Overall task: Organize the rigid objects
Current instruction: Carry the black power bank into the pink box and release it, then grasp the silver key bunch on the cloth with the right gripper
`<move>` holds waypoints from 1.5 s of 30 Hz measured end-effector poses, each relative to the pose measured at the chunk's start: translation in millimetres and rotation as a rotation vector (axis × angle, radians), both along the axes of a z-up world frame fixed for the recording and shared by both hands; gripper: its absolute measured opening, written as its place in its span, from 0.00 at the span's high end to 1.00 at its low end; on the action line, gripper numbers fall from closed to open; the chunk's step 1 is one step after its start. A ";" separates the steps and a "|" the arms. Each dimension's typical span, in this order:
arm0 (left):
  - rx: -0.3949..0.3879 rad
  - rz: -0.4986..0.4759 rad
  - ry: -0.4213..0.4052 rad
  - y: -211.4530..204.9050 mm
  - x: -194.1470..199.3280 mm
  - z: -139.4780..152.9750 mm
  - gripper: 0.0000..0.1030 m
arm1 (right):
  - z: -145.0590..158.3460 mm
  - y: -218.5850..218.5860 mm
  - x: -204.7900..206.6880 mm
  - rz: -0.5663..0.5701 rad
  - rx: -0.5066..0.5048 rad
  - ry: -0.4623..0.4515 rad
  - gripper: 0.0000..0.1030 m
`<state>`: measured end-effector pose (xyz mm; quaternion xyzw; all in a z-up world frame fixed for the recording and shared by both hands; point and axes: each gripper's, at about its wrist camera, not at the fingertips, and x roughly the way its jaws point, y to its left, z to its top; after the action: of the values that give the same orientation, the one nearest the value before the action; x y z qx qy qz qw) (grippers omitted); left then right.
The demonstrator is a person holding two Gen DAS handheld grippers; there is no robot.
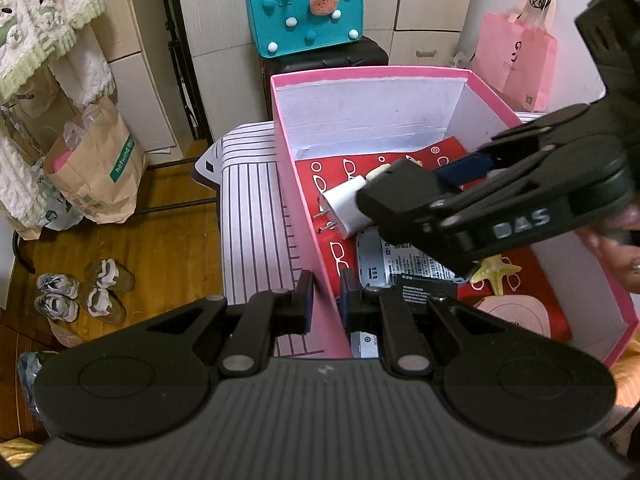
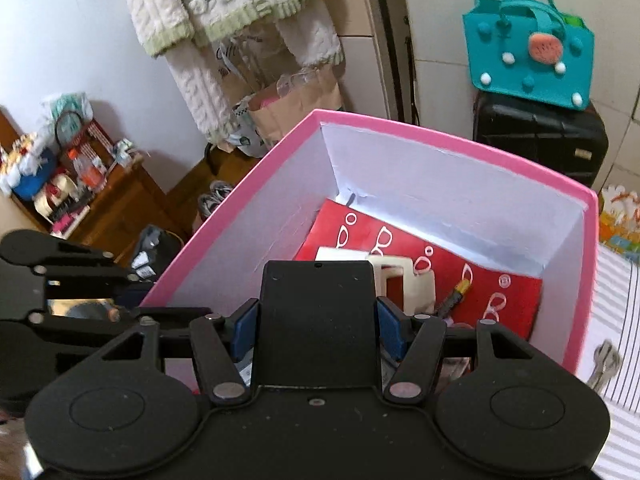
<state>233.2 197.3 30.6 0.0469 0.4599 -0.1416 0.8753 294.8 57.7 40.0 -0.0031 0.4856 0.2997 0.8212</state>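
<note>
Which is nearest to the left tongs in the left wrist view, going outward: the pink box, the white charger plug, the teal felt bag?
1. Pink box: its near wall sits between the left tongs.
2. White charger plug: inside the box, further in.
3. Teal felt bag: beyond the box, on a black suitcase.

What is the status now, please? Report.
Left gripper shut on pink box wall. Right gripper shut on black block, over box. White charger lies below it.
</note>
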 end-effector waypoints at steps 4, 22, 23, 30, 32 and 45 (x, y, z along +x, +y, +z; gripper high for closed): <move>0.006 0.002 0.001 -1.1 0.3 0.6 0.88 | -4.5 10.8 6.5 0.029 -0.047 -0.026 0.36; 0.018 0.034 -0.002 -5.8 -7.3 4.7 0.89 | 56.4 -65.9 -46.8 -0.014 0.048 -0.167 0.29; 0.017 0.036 -0.003 -5.8 -7.7 4.7 0.89 | 60.6 -73.5 -53.9 -0.019 0.045 -0.190 0.29; 0.025 0.053 -0.011 -7.7 -10.2 5.1 0.91 | 73.0 -108.9 -97.3 -0.041 -0.039 -0.393 0.27; 0.026 0.062 -0.012 -8.6 -11.6 5.4 0.91 | 69.0 -116.4 -105.8 -0.052 -0.111 -0.458 0.27; 0.021 0.084 -0.020 -8.7 -21.7 8.3 0.92 | 14.5 -168.5 -105.2 -0.135 -0.099 -0.444 0.28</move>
<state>211.5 188.6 38.9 0.0381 0.4540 -0.0997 0.8846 189.6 -110.8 54.5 -0.0768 0.3063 0.2120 0.9249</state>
